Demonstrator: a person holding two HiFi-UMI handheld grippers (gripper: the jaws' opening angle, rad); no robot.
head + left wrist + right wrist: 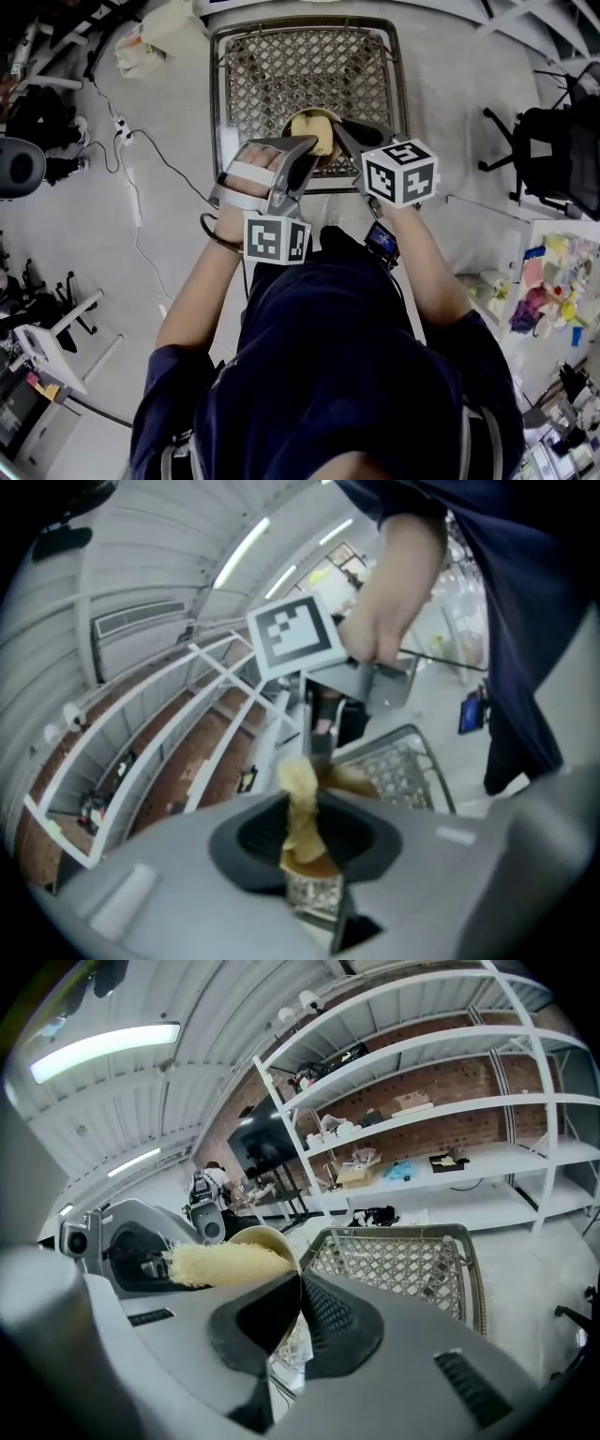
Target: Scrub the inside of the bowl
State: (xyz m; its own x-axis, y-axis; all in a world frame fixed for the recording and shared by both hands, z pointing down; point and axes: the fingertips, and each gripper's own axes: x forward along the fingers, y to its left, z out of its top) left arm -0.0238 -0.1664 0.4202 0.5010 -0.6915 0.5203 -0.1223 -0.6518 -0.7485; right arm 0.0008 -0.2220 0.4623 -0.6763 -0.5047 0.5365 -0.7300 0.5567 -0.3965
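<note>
While right tongs (298, 1283) clamp bowl (261, 1237), left tongs (314, 885) hold scrubber (302, 803) inside.

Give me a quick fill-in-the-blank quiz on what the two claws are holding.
The right claw is shut on the rim of the ____.
The left claw holds a scrubber coloured ____.
Under both claws is a metal mesh ____.
Missing: bowl; yellow; basket.
</note>
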